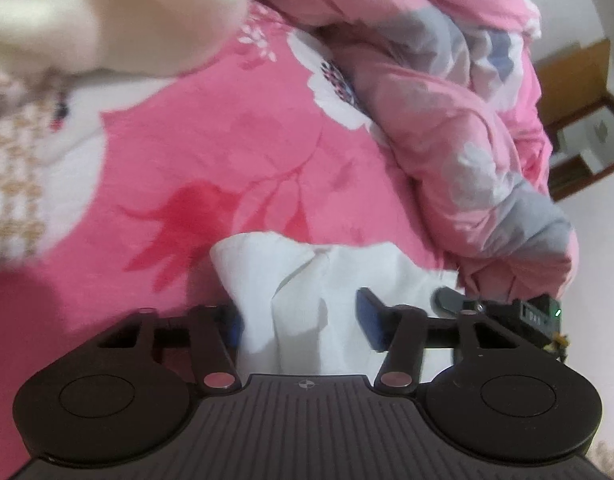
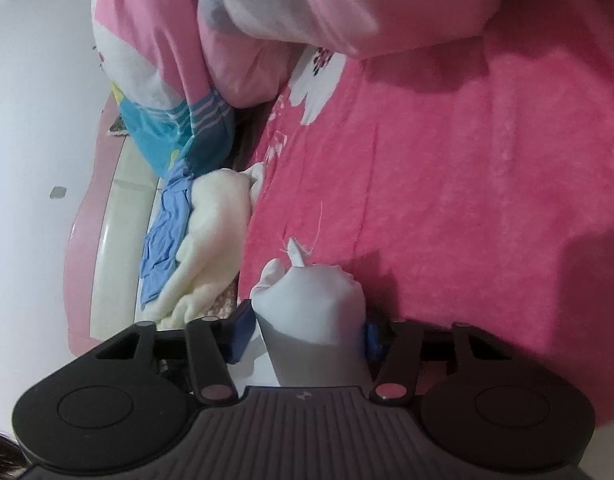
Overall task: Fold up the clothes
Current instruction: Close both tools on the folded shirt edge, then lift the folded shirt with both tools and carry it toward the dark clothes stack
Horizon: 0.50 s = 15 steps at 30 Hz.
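Note:
A white cloth (image 1: 307, 280) lies on the pink flowered bedsheet (image 1: 211, 152) and fills the gap between the blue pads of my left gripper (image 1: 303, 320). It touches both pads and is creased up between them, and part of it spreads past the right-hand pad. In the right wrist view another part of the white cloth (image 2: 311, 300) is bunched into a rounded lump with a small tail sticking up. My right gripper (image 2: 309, 332) is shut on it, just above the sheet (image 2: 447, 200).
A heaped pink quilt (image 1: 447, 100) lies beyond and to the right. A blurred cream fuzzy garment (image 1: 107, 12) and a checked cloth (image 1: 11, 160) are on the left. Cream (image 2: 215, 240) and blue (image 2: 167, 232) garments lie by the bed's edge (image 2: 115, 220). A wooden cabinet (image 1: 579, 92) stands beyond the bed.

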Each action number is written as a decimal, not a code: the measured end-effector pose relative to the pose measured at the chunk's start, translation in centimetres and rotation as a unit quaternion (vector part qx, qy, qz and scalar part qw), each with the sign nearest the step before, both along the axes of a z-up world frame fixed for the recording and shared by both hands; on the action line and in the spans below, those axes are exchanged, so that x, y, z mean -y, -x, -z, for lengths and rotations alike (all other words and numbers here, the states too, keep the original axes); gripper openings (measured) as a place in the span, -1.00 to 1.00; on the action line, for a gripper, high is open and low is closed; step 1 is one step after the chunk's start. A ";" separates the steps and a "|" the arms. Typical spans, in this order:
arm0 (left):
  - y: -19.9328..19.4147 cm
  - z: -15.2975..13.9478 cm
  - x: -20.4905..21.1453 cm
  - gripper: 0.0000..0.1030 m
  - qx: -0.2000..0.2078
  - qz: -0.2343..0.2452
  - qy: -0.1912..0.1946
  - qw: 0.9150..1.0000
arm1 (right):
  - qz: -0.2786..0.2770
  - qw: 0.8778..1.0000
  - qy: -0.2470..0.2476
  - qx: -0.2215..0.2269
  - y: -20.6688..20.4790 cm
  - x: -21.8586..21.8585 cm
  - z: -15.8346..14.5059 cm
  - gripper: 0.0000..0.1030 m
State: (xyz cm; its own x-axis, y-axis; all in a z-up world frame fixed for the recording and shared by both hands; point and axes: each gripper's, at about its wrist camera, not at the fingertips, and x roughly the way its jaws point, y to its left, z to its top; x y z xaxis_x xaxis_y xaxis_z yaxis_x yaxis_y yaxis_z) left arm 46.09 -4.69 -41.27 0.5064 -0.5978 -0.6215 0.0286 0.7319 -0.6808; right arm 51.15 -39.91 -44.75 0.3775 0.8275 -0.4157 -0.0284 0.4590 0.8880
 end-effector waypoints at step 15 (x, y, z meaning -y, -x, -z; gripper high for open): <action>3.9 -4.9 2.1 -0.89 0.080 0.005 -0.045 0.996 | 0.016 0.994 0.033 0.100 4.7 -0.4 -7.1 -0.66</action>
State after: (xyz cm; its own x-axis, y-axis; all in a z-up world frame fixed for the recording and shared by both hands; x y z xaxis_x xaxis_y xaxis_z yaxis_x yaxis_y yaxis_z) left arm 42.22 -6.75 -36.34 0.5967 -0.5498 -0.5846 0.1392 0.7883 -0.5993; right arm 46.42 -39.52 -37.61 0.4831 0.7872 -0.3834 -0.1853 0.5199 0.8339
